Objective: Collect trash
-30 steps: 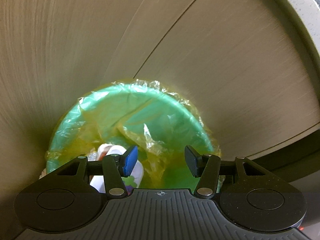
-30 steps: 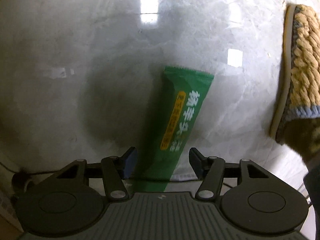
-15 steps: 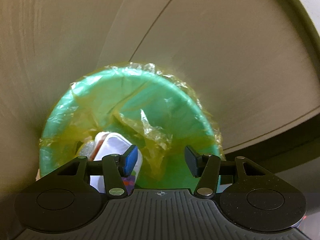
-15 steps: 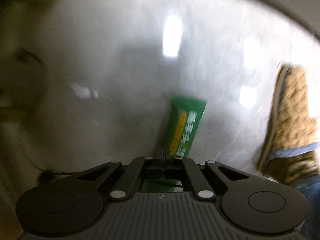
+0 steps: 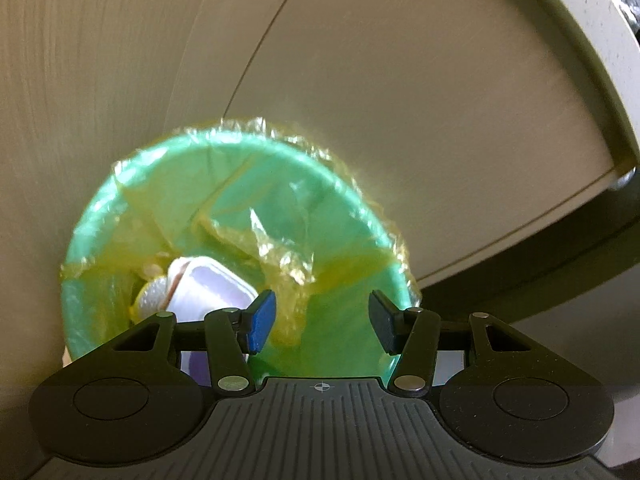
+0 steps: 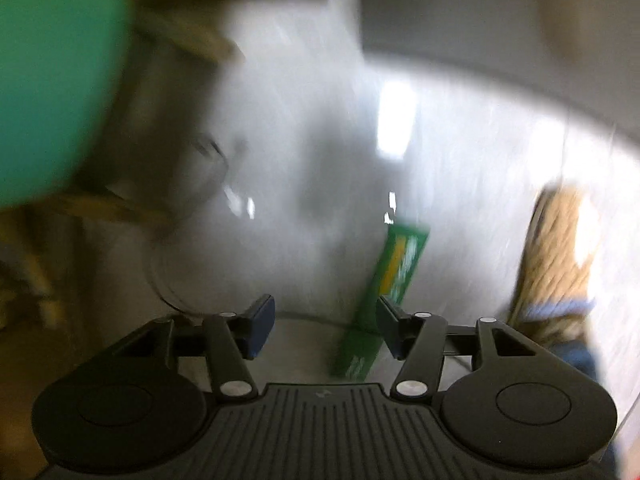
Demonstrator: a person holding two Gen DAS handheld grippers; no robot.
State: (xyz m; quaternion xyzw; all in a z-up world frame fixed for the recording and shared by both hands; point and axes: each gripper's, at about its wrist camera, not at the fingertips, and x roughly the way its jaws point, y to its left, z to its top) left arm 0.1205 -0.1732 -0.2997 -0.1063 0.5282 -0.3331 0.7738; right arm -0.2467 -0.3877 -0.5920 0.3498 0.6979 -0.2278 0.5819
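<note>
Plainly the green wrapper [image 6: 400, 264] is a light, thin, glossy foil sleeve. It should bend and slide easily on the polished floor [image 6: 320, 140], so a pinch across its flat near end looks safer than one along its length. In the blurred right wrist view it seems to lie on the floor, out from the floor's edge and near a knitted slipper [image 6: 560, 260]. It shows just beside the inner face of the right claw's [image 6: 322, 328] right-hand pad. That claw's jaws stand apart and have just been opening, and neither pad presses the wrapper, so I judge it not held. The left claw [image 5: 320, 320] hangs with jaws wide apart and empty over the green bin [image 5: 280, 156], which stands at the floor's edge against a beige cabinet front [image 5: 400, 80]. Its yellowish liner [image 5: 280, 252] already holds a white packet [image 5: 208, 292]. A second ago the right claw sat low with its jaws either side of the wrapper, and half a second ago they were together on its near end. Now the wrapper looks smaller and farther off, and the bin has come into the view's upper left. On the left, more of the white packet shows than before.
</note>
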